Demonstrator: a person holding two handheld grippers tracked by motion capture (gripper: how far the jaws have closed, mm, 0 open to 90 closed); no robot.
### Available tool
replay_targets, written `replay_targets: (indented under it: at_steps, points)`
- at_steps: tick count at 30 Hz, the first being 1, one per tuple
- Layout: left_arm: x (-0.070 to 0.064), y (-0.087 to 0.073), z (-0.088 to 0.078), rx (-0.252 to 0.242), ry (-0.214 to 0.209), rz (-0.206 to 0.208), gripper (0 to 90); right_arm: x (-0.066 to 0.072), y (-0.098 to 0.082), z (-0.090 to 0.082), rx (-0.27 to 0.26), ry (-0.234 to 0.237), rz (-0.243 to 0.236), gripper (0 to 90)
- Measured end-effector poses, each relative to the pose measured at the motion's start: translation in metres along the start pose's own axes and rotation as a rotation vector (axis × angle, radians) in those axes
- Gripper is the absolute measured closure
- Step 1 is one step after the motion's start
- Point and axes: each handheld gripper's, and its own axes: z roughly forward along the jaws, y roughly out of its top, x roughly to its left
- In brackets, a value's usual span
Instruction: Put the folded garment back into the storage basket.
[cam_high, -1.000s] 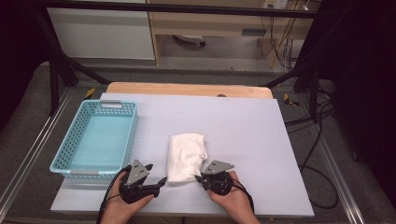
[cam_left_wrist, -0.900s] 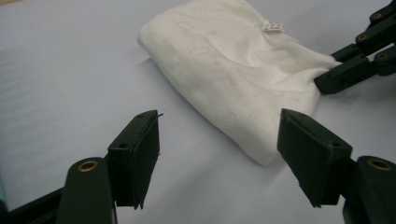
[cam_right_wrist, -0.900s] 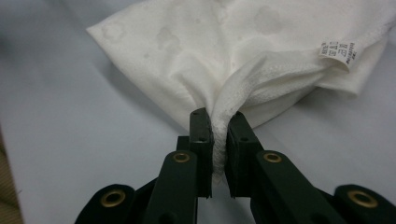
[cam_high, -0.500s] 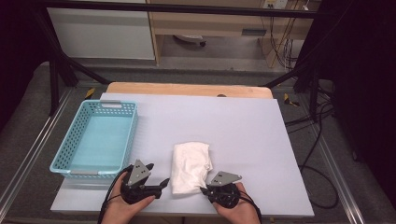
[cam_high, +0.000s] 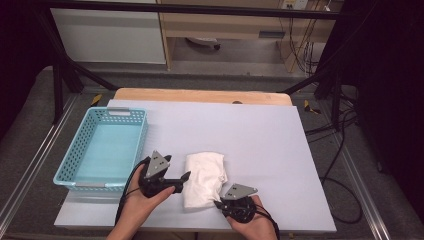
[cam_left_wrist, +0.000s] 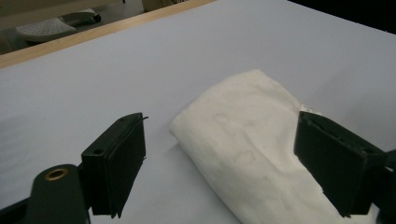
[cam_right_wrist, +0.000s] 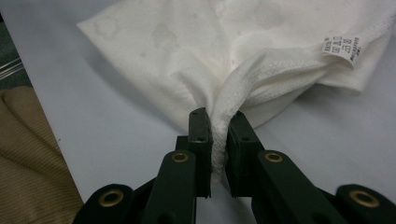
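Pinching a bunched hem of the white towel (cam_right_wrist: 243, 51) between my right gripper (cam_right_wrist: 218, 140) jaws, I hold it low in the frame, the cloth squeezed tight in the narrow gap (its small printed label (cam_right_wrist: 343, 49) sits upper right); in the high view the towel (cam_high: 204, 176) lies folded on the table (cam_high: 260, 130) at lower centre, the blue basket (cam_high: 80, 175) to its left; my left gripper (cam_left_wrist: 219, 172) jaws have just been opening and stand wide, clear of the cloth, the towel (cam_left_wrist: 247, 149) lying ahead between them.
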Motion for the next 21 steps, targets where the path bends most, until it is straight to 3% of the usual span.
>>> replay_targets:
  at_steps: [10,21]
  points:
    - [0.011,0.023,0.039,0.031,0.033,-0.027,17.8,0.002,0.000,0.000,0.000,-0.009,-0.013,82.4]
    - [0.013,0.025,0.061,0.072,0.049,-0.023,18.6,0.002,0.000,0.000,0.002,-0.010,-0.017,82.2]
